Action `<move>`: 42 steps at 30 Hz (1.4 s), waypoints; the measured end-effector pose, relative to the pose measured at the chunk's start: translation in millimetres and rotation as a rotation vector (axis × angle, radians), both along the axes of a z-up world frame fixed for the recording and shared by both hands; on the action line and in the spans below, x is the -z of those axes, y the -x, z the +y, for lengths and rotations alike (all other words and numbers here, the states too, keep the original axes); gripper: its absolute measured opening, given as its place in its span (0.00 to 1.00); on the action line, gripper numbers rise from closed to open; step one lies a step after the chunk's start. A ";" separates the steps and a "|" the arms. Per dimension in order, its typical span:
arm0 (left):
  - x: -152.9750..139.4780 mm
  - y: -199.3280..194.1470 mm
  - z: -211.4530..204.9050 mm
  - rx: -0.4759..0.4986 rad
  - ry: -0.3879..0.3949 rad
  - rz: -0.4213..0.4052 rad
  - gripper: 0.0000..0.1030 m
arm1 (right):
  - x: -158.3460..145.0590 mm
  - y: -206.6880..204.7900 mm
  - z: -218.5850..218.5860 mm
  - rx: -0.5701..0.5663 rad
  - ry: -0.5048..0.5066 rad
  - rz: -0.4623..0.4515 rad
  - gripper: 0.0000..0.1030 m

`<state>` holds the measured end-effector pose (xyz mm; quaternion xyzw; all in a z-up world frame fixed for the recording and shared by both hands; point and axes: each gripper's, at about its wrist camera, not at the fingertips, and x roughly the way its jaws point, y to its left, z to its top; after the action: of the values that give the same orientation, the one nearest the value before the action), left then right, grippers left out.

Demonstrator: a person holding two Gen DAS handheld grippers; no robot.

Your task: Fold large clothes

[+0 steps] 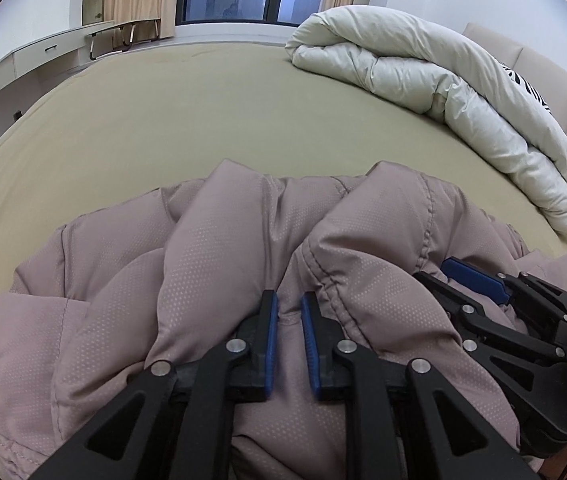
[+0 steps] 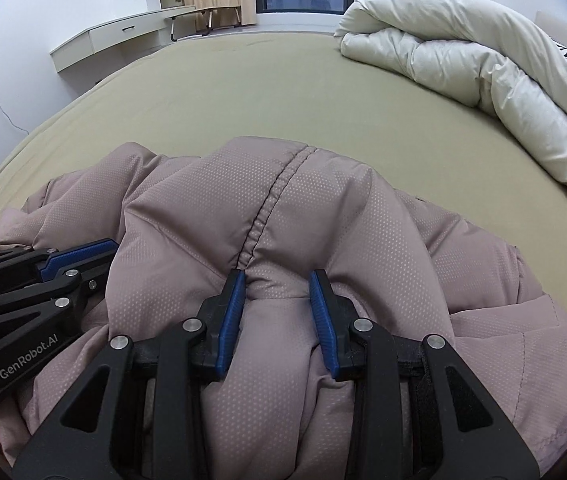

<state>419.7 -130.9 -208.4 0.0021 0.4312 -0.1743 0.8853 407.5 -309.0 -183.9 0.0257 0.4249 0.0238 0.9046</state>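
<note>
Left wrist view: your left claw (image 1: 288, 304) pinches a fold of the mauve puffer jacket (image 1: 219, 248), bunched at lower centre on the bed (image 1: 187, 112). Right wrist view: your right claw (image 2: 277, 280) clamps a thicker jacket fold, seam directly above.

The only words that can be read are "GenRobot.AI", in pale letters on the black body of the left gripper (image 2: 79, 258), seen at the left edge of the right wrist view. The black marks on the white duvet (image 2: 483, 68) cannot be read.
</note>
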 end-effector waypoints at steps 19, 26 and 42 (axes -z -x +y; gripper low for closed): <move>-44.6 70.6 26.8 -0.069 -0.026 -0.055 0.51 | -78.0 98.0 0.2 0.074 -0.041 -0.149 0.85; -34.7 58.8 12.4 -0.020 -0.124 0.012 0.52 | -31.3 84.1 6.3 0.022 0.018 0.025 0.87; -108.1 302.9 181.1 -0.085 -0.147 -0.022 0.80 | -144.2 381.5 -83.9 0.108 -0.258 -0.031 0.86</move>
<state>116.8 50.2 -100.3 0.0506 0.4329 -0.1045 0.8939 26.0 -392.9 -39.8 0.1642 0.4021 0.0301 0.9002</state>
